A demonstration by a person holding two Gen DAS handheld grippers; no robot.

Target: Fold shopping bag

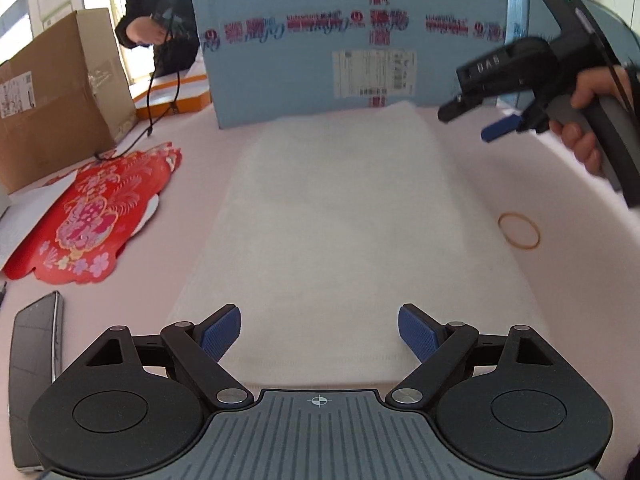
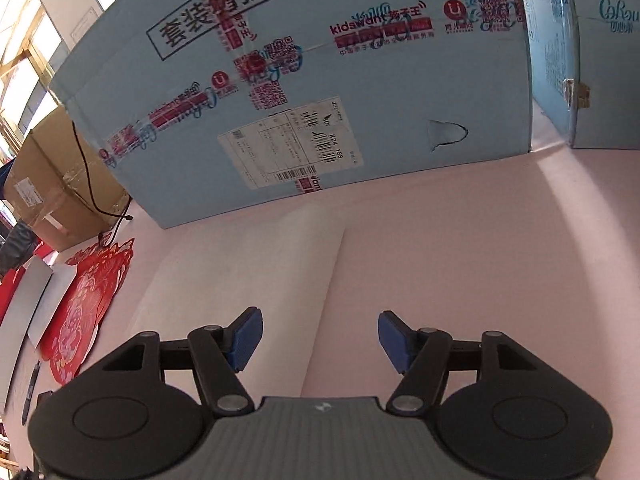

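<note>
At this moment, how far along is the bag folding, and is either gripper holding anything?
Done: the white shopping bag lies flat on the pink table as a long strip; whether it has been folded already is unclear. In hand: nothing. The left gripper is open over its near end, and the right gripper is open above its right edge. Left: gripping and folding.

Pale pink table [image 1: 192,216] under white bag [image 1: 340,232], rubber band [image 1: 519,231], red paper-cut [image 1: 96,216], phone [image 1: 34,360], boxes [image 1: 352,40].
</note>
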